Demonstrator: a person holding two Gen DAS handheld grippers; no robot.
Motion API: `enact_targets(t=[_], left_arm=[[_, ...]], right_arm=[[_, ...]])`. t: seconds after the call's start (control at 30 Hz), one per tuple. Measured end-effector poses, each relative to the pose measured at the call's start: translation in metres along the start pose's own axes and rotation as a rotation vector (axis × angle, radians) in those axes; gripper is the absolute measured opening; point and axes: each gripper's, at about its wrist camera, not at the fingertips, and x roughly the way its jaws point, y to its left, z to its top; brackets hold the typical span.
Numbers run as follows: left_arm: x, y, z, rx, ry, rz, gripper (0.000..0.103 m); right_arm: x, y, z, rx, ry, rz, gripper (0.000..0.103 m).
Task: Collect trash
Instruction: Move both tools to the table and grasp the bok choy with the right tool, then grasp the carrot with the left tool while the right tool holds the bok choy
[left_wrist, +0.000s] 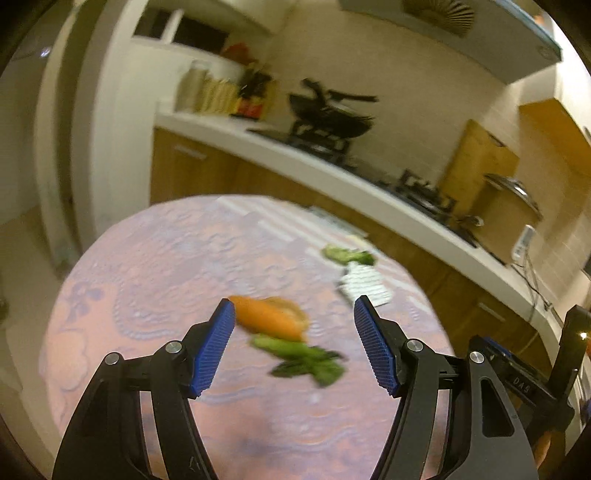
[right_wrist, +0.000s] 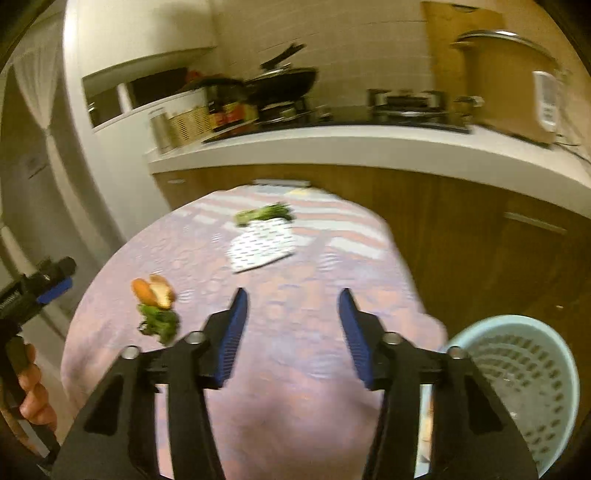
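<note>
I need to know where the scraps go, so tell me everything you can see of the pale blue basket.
The pale blue basket shows only in the right wrist view, at lower right beside the round table's edge and below its top. It looks like plastic, round, with a smooth rim and slotted walls. Its mouth faces up. Blur hides whatever lies inside. The right gripper's arm covers its near side.

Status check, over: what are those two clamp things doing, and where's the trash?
Left hand-held gripper open, empty. Right hand-held gripper open, empty. Orange peel, greens on table. Path clear.
</note>
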Motion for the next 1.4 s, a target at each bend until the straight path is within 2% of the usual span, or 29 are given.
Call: enact_targets(t=[0.1, 0.23, 0.33, 0.5, 0.6, 0.63, 0.7, 0.83, 1.07, 1.13, 1.17, 1.2, 1.27, 1.4], left_arm=[[0.019, 0.012, -0.005, -0.022, 0.080, -0.018, 0.065], [0.043, 0.013, -0.017, -0.036, 0.167, -0.041, 0.065], [0.055, 0.008, -0.027, -0.037, 0.198, -0.045, 0.065], [0.059, 0.026, -0.019, -0.036, 0.165, 0.037, 0.065], [0.055, 0.049, -0.011, -0.081, 0.156, 0.052, 0.065], [0.054, 0.056, -0.009, -0.094, 0.158, 0.057, 0.065], [0.056, 0.061, -0.006, -0.099, 0.165, 0.059, 0.065], [0.057, 0.060, -0.003, -0.058, 0.174, 0.053, 0.065], [0.070, 0.064, 0.008, 0.031, 0.203, 0.052, 0.065], [0.074, 0.067, 0.012, 0.040, 0.211, 0.044, 0.065], [0.076, 0.068, 0.015, 0.043, 0.218, 0.040, 0.065], [0.079, 0.068, 0.017, 0.050, 0.227, 0.028, 0.065], [0.085, 0.067, 0.021, 0.062, 0.240, 0.009, 0.065], [0.102, 0.066, 0.026, 0.079, 0.268, 0.000, 0.065]], right_arm=[[0.025, 0.017, -0.003, -0.007, 0.047, 0.042, 0.039], [0.045, 0.032, -0.008, -0.029, 0.088, 0.051, 0.039], [0.052, 0.033, -0.010, -0.032, 0.106, 0.047, 0.039], [0.055, 0.041, -0.011, -0.059, 0.137, 0.083, 0.039], [0.065, 0.063, -0.010, -0.102, 0.179, 0.159, 0.039], [0.069, 0.070, -0.009, -0.119, 0.196, 0.180, 0.040], [0.083, 0.097, -0.011, -0.199, 0.250, 0.235, 0.050], [0.100, 0.136, -0.014, -0.339, 0.263, 0.230, 0.055], [0.124, 0.148, -0.014, -0.377, 0.337, 0.253, 0.057], [0.125, 0.151, -0.017, -0.398, 0.343, 0.236, 0.050], [0.125, 0.152, -0.018, -0.403, 0.349, 0.236, 0.031], [0.125, 0.153, -0.020, -0.405, 0.351, 0.232, 0.026], [0.119, 0.153, -0.022, -0.401, 0.334, 0.238, 0.019], [0.093, 0.144, -0.022, -0.385, 0.271, 0.243, 0.017]])
